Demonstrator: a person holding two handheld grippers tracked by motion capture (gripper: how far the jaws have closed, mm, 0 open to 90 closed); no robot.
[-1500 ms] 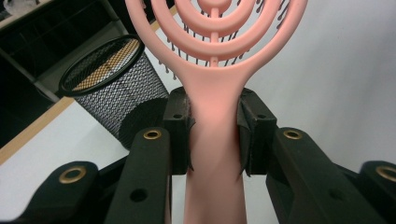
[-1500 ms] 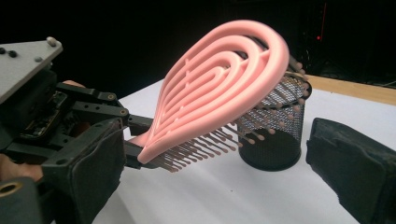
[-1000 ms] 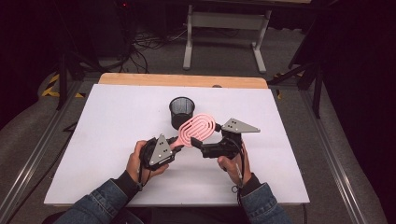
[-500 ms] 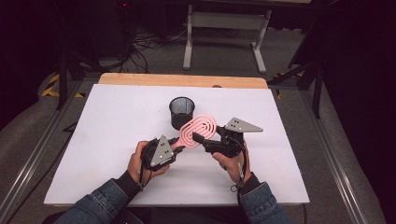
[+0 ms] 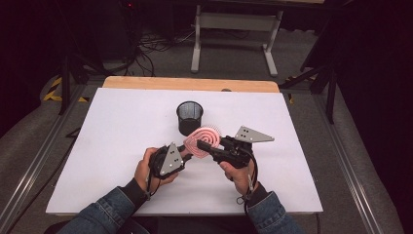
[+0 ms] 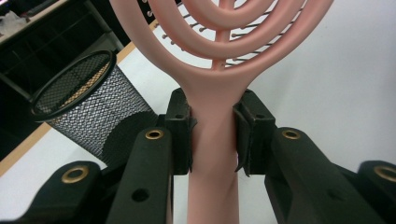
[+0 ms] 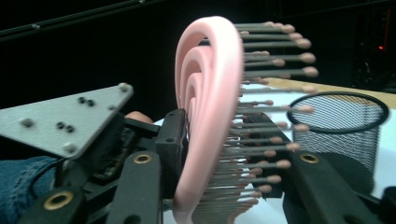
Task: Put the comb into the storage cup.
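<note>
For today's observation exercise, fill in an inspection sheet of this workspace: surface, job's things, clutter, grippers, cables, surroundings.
Surface: white table, wooden strip along its far edge.
Job's things: pink brush held up off the table; empty mesh cup upright just behind it.
Clutter: nothing seen.
Grippers: left gripper clamps the brush handle; right gripper has just been closing, its jaws on the brush head, back and bristles.
Cables: one trails from the right gripper by the wrist; more lie on the floor beyond the table.
Surroundings: dark room, grey floor, white stand behind.
</note>
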